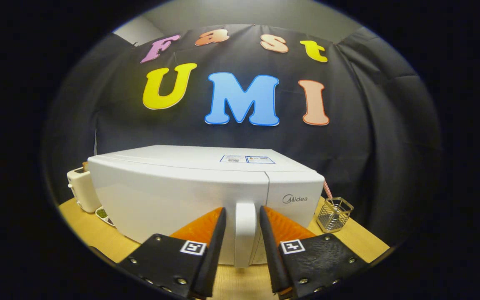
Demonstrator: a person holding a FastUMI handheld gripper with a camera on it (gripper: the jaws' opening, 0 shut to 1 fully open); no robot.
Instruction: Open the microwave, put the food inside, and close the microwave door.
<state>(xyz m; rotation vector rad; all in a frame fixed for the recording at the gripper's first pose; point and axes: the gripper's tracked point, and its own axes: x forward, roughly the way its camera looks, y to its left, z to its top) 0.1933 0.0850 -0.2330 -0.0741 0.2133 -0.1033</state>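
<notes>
The white boxy microwave (190,196) is sitting shut on the wooden table (361,239). The gripper (243,216) is straddling its white vertical door handle (245,233), fingers spread, a narrow gap showing on each side. A white toaster (81,189) is standing left of the microwave, a wire basket (335,214) right.

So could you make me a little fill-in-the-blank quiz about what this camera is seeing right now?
1. The white microwave has its door ____.
2. The gripper has its fingers on either side of the door's upright white ____.
3. Beside the microwave, on the wooden table, stands a small ____ basket.
4. Past the microwave's other side stands a cream-coloured ____.

Missing words: closed; handle; wire; toaster
</notes>
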